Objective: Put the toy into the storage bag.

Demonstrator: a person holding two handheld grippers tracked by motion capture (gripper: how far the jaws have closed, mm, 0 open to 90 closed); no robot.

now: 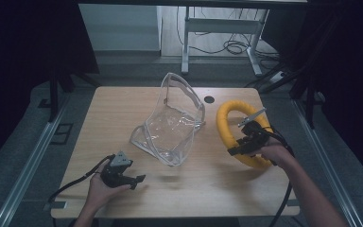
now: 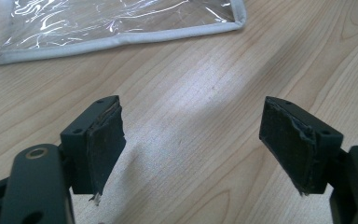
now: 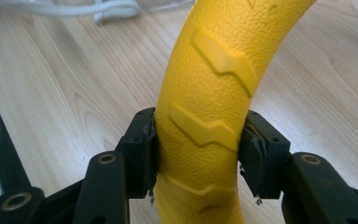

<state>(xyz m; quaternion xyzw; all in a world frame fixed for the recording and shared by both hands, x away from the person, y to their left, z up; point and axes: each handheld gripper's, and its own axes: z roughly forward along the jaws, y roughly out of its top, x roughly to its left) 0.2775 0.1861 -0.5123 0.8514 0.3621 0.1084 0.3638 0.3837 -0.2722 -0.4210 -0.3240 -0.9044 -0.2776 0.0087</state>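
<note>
Tongs update: my right tongs [image 3: 196,154] are clamped on the yellow ring [image 3: 214,93], pads pressed against both sides of its textured tube, out toward the right side of the tabletop [image 1: 123,109]. The ring's far end looks tilted up off the wood. My left tongs [image 2: 191,144] sit near the front left, pads wide apart with just bare wood between them. Clear plastic pouch [image 1: 172,125] sits in the middle, just beside the ring, not touching it.
</note>
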